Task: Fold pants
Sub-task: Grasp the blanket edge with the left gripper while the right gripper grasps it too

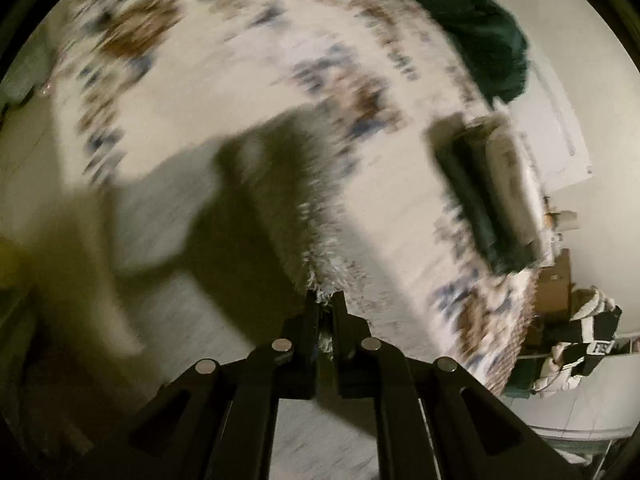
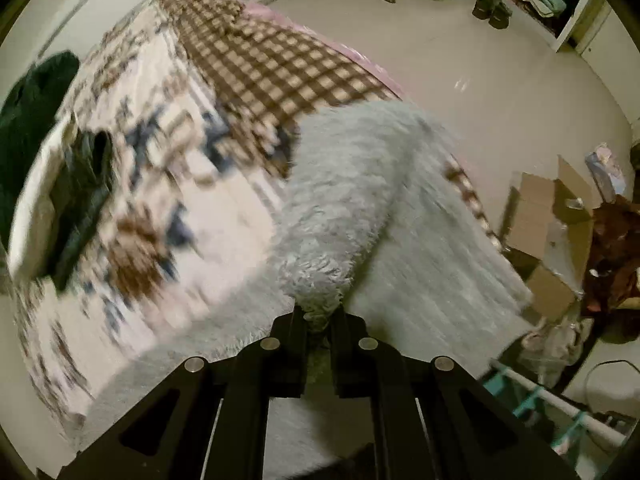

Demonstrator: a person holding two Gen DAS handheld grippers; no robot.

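The pants are pale grey and fluffy. In the right wrist view the pants (image 2: 360, 200) hang and drape over the bed, with a bunched edge pinched in my right gripper (image 2: 319, 314), which is shut on them. In the left wrist view the pants (image 1: 316, 232) run up from my left gripper (image 1: 325, 300), which is shut on another edge of the fabric. Both views are motion blurred. The pants cast a dark shadow on the bedcover to the left.
The bed carries a white cover with brown and blue patterns (image 1: 224, 52) and a brown checked blanket (image 2: 272, 64). Folded dark and white clothes (image 1: 484, 196) and a dark green garment (image 1: 472, 20) lie on it. Cardboard boxes (image 2: 548, 220) stand on the floor at right.
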